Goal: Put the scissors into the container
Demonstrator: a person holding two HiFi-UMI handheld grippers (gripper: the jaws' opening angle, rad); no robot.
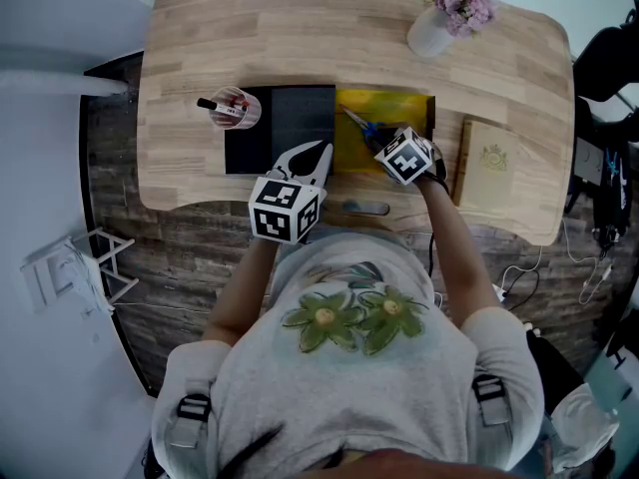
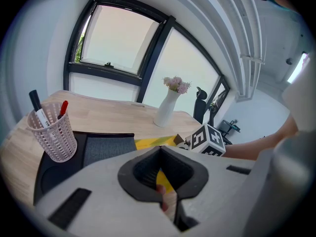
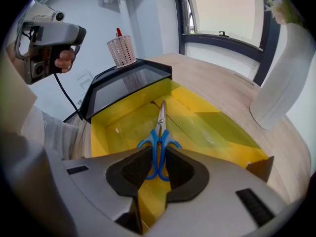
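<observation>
Blue-handled scissors [image 3: 161,113] point away from me, their handles pinched between the pads of my right gripper [image 3: 158,149], which is shut on them. They hang low over the open yellow container [image 3: 212,120], blades toward its far end. In the head view the right gripper [image 1: 377,140] sits over the container [image 1: 404,103] with the scissors [image 1: 357,124] sticking out to the upper left. My left gripper [image 1: 321,151] hovers at the seam between the black tray and the container, shut and holding nothing; its tips meet in the left gripper view [image 2: 161,147].
A black tray [image 1: 285,118] adjoins the container's left side. A white mesh pen cup [image 1: 232,108] stands at the tray's far left corner. A white vase of flowers [image 1: 439,23] is at the back right, a tan book [image 1: 489,163] right of the container.
</observation>
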